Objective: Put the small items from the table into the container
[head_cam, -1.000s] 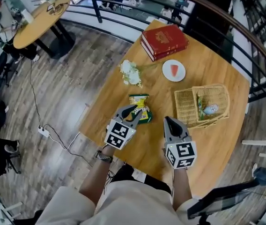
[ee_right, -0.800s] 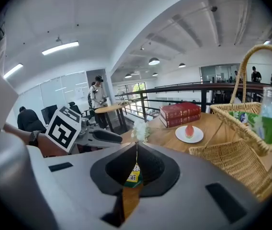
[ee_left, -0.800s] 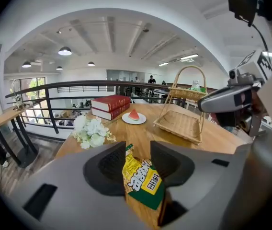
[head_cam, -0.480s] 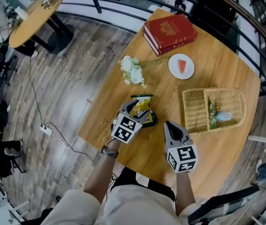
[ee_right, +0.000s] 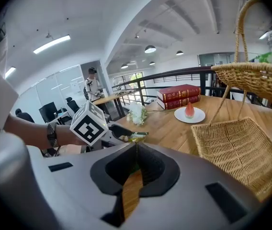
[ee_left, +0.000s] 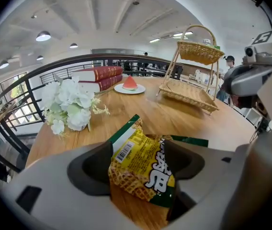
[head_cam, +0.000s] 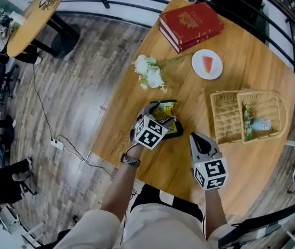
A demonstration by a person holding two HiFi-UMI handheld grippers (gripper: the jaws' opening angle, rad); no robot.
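**Q:** Snack packet, how will it handle?

**Me:** The snack packet [ee_left: 145, 176] looks light to me. Thin crinkly foil, puffed with air, probably a brittle wafer inside. The film looks slick, so a hard pinch could squirt it out. I'd take it across the middle of the body with both pads on the flat faces, not on a sealed end. Squeeze gently so nothing inside gets crushed.

**Q:** Looks?

**Me:** Yellow front with a waffle pattern and big white lettering. Green border, white barcode patch at one end. It's crumpled, and one end looks tipped up a bit off the wood.

**Q:** Where is it, and what are your tools doing?

**Me:** It lies on the table [head_cam: 251, 61] near the edge closest to me, on my left side. It sits right between the jaws of my left gripper [ee_left: 140, 150]. Those jaws are opening wide around it. The pads flank it but I don't see them pressing, so no grip yet. My right gripper [ee_right: 135, 171] is closed with nothing in it, just beside and over bare wood.

**Q:** Container?

**Me:** Wicker basket [head_cam: 224, 119], off to my right and well apart from the packet. There's something green and something clear in it, too small to name. Farther out are white flowers [head_cam: 148, 72], a plate [head_cam: 198, 69] with a watermelon slice [head_cam: 208, 63], and red books [head_cam: 191, 25] at the far edge.
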